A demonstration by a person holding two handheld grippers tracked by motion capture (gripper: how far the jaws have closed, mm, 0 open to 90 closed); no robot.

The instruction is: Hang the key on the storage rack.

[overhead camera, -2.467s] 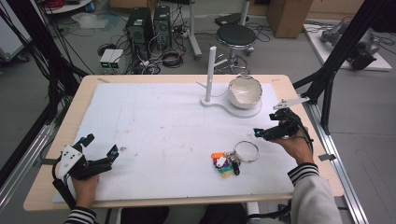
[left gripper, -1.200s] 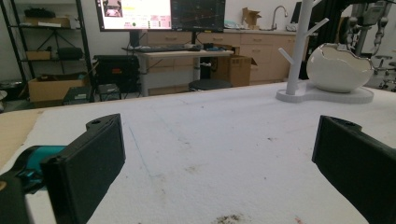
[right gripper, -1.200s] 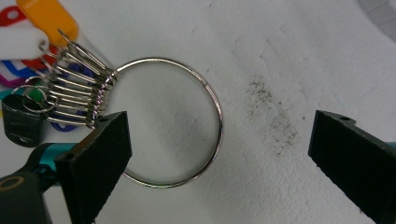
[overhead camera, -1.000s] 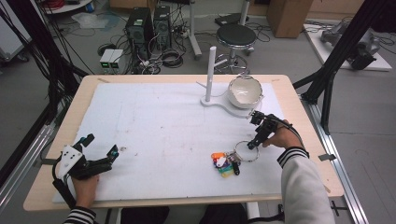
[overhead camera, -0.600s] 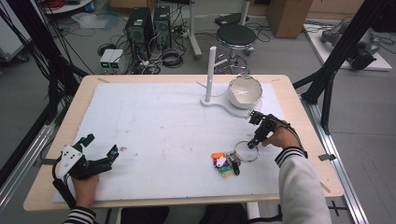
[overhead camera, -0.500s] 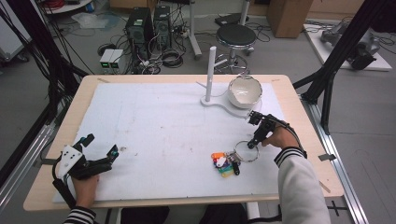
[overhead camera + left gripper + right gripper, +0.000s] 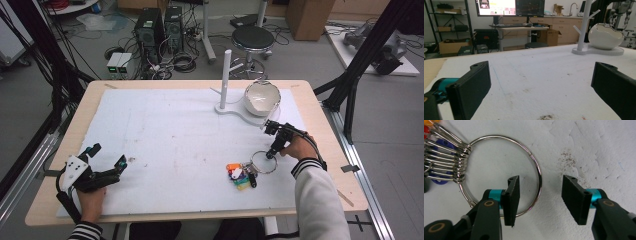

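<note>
A large metal key ring (image 7: 506, 172) lies flat on the white table cover, threaded with several small clips and coloured key tags (image 7: 238, 176). My right gripper (image 7: 539, 191) points down over it, one jaw inside the ring and one outside, so the ring's wire passes between them. The jaws have just been closing but the pads stand clear of the wire. In the high view the right gripper (image 7: 272, 150) is at the ring (image 7: 263, 162). My left gripper (image 7: 106, 161) rests at the table's front left, jaws wide apart, nothing between them (image 7: 539, 85).
A white stand with a peg post (image 7: 226, 75) and a white bowl (image 7: 261, 97) sits at the back right of the table. The white cover (image 7: 175, 130) spreads over the middle. Table edges lie near both hands.
The right gripper came down from beside the bowl to the key ring, and its jaws have narrowed around the ring's wire. The left gripper has stayed put.
</note>
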